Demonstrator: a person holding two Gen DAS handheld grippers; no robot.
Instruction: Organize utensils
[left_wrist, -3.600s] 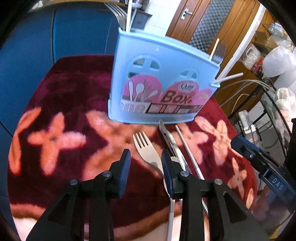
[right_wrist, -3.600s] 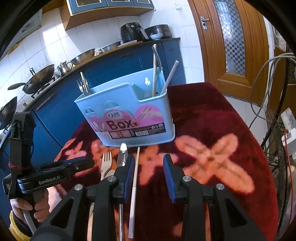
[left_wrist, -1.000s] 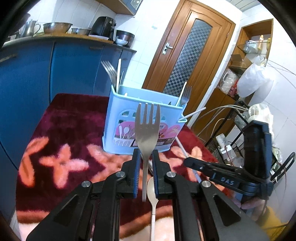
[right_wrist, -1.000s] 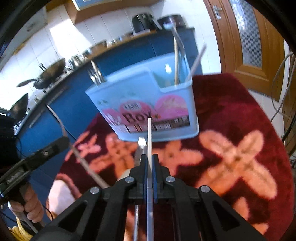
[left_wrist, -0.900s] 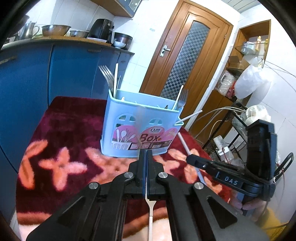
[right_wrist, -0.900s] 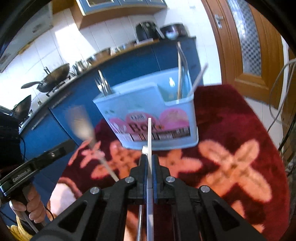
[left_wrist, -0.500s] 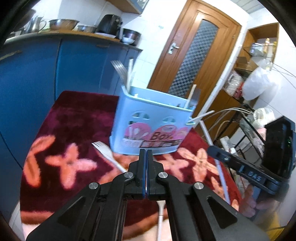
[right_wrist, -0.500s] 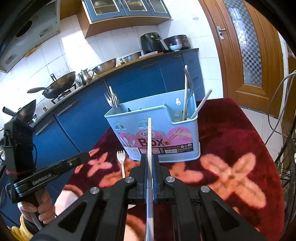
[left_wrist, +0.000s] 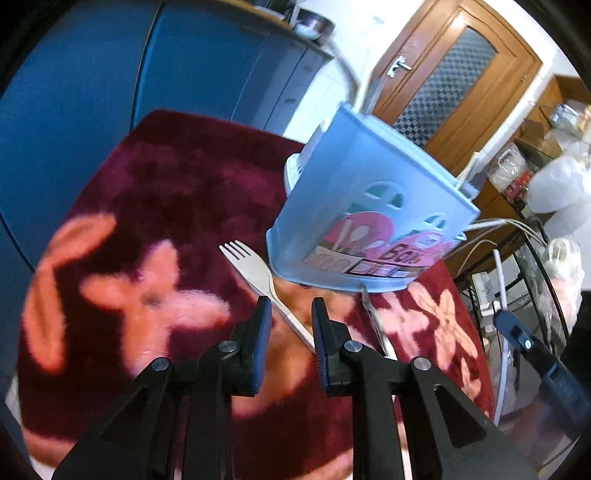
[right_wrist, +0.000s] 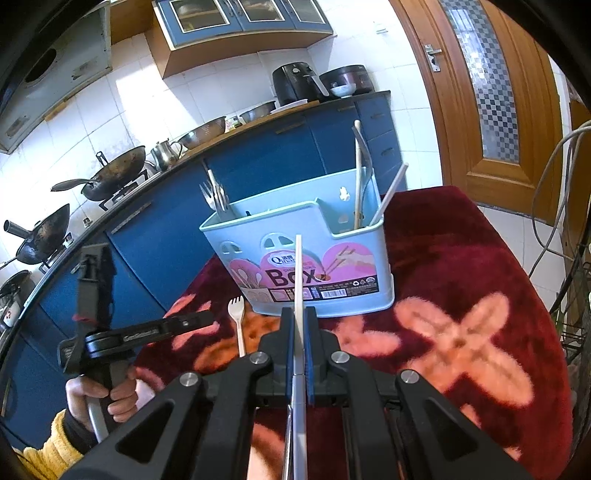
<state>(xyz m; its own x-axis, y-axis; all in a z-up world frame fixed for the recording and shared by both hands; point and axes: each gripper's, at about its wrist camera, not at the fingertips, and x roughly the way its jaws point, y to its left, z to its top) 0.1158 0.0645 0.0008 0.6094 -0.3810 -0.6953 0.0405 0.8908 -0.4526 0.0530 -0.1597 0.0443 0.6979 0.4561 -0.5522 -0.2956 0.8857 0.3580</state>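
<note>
Utensil box (right_wrist: 314, 266) stands on rug (right_wrist: 461, 258), cabinets (right_wrist: 258, 162) behind. Fork (left_wrist: 255, 273) lies on rug before box, left; knife (left_wrist: 373, 317) right of fork, near box base

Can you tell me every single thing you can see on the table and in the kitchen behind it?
Utensil box: one, light blue with a pink label, standing on the table.
Utensils in the box: forks at one end, pale sticks at the other; exact count unclear.
Fork: one, pale, lying on the cloth beside the box.
Knife: one, metal, lying in front of the box.
Chopstick: one, white, held up.
Tablecloth: one, dark red with pink flowers.
Woks: two, dark, on the stove.
Air fryer: one, black, on the counter.
Door: one, brown wood.
Left hand-held gripper: black, jaws just opening above the fork, nothing gripped.
Right hand-held gripper: black, shut on the chopstick.
</note>
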